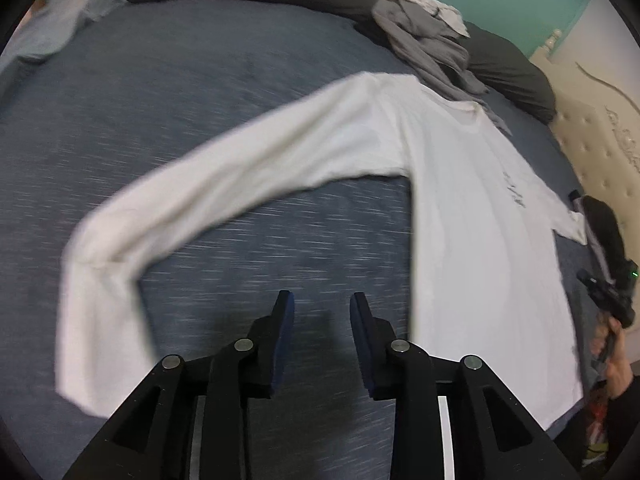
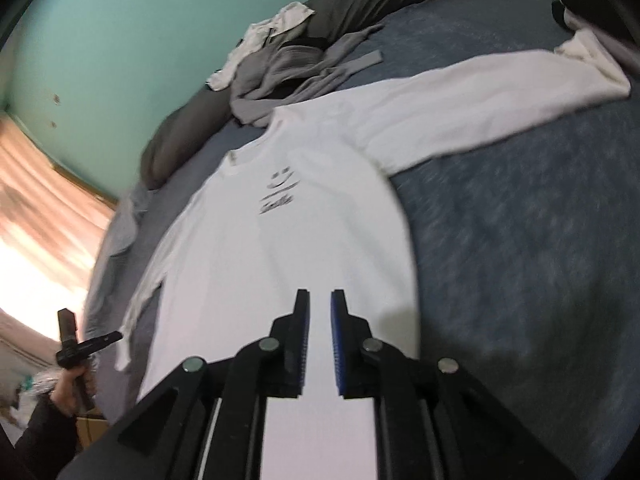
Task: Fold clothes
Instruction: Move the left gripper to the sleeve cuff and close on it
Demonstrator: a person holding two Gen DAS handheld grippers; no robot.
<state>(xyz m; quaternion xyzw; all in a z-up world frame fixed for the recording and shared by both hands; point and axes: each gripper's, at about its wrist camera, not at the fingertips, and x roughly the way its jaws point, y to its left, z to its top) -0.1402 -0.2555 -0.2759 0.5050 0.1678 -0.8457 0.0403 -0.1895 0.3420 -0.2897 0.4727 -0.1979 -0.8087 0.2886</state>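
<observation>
Left gripper (image 1: pixel 322 300) hovers over the bed (image 1: pixel 180 128) with jaws apart and empty, and the right gripper (image 2: pixel 320 300) sits above the shirt (image 2: pixel 256 272) hem with a slim gap and no cloth pinched. So the white shirt's spread flat, face up, one sleeve stretched out, and no fold is made yet, plus a grey pile (image 2: pixel 288 68) waits behind. The chest print shows a smiley over blurry script, maybe "Smile", can't really tell.

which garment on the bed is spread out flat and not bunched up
The white long-sleeved shirt with the smiley print, lying flat with a sleeve stretched out. The grey garment and the pale one near the pillows are crumpled in a heap.
</observation>
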